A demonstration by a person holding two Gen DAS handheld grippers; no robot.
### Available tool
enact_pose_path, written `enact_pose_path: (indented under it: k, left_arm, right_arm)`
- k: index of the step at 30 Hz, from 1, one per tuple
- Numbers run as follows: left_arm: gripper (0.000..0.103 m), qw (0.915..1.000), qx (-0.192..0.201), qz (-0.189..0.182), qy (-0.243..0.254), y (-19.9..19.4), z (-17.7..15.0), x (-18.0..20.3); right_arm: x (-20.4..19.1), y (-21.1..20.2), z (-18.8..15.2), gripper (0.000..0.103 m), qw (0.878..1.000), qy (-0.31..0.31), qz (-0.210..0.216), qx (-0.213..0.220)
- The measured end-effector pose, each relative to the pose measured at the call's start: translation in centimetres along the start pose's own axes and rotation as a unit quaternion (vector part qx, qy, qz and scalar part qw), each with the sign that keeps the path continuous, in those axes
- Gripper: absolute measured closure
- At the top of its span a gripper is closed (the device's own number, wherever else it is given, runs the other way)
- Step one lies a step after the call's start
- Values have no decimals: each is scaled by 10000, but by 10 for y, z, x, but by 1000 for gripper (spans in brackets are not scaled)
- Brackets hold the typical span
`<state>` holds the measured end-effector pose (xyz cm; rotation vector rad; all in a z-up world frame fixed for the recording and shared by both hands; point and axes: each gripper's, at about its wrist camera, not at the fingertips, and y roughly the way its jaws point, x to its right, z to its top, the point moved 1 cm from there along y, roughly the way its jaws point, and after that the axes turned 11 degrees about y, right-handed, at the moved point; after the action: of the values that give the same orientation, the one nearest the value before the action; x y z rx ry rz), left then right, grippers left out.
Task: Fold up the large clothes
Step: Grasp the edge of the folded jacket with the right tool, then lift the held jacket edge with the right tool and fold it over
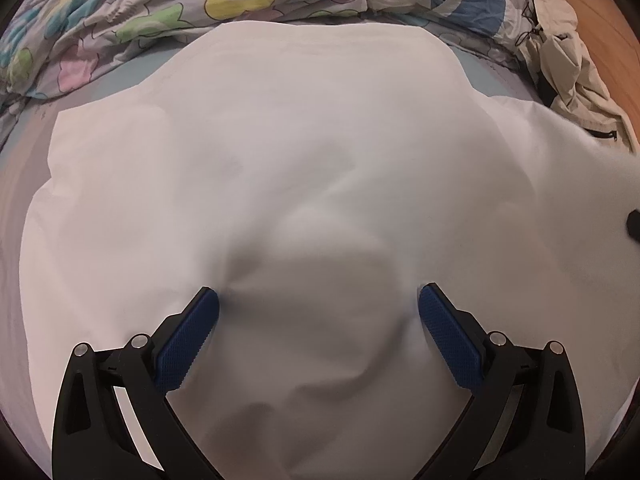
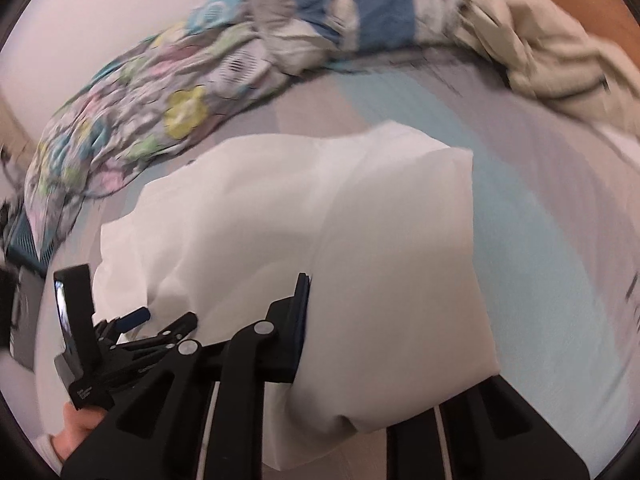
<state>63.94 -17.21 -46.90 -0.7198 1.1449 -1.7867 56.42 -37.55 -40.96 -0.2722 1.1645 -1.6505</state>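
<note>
A large white garment [image 1: 304, 160] lies spread on the bed and fills most of the left wrist view. My left gripper [image 1: 319, 304] is open, its blue pads [image 1: 192, 336] pressed down on the cloth with a bulge of fabric between them. In the right wrist view the white garment [image 2: 360, 240] is lifted and draped over my right gripper [image 2: 320, 308], which is shut on a fold of it; only its left finger [image 2: 298, 312] shows, the other is hidden under cloth. The left gripper [image 2: 132, 320] shows at lower left of that view.
A flowered quilt [image 1: 160, 12] lies bunched at the far side of the bed. A beige jacket [image 1: 568, 68] lies at the far right by an orange headboard [image 1: 592, 12]. The striped bedsheet [image 2: 540, 220] is bare to the right of the garment.
</note>
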Motion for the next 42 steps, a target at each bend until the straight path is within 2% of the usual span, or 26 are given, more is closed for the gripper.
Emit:
enact_pose_path:
  k: [8,15,24,30,37,42]
  left_arm:
    - [6,9992,132,86,-362,-24,-7,-26]
    - [5,9973,94,199,-696,-40,-36,-59]
    - [6,9923,330,290,-1154,-71,-66,-93]
    - [6,9894,277,326,-1385,-84,-91,-119]
    - [6,9872,212,393,-1528,-97,-120,-150]
    - [6,9839,32,283,-1762,-85,-139,-164]
  right_arm:
    - [-48,-15,11,89,9963,-759,261,303]
    - [-87,-18,15,90,9901,-1229,579,360]
    - [-138,-27,3,91,9786,-1850,776,449]
    - [-171,-31,-11,92,9714,-2158,886,451]
    - [-216,-36,-29,93,9532,-2798,1016,528]
    - [-254,-41,-53,93,9293,-3459,1153,588]
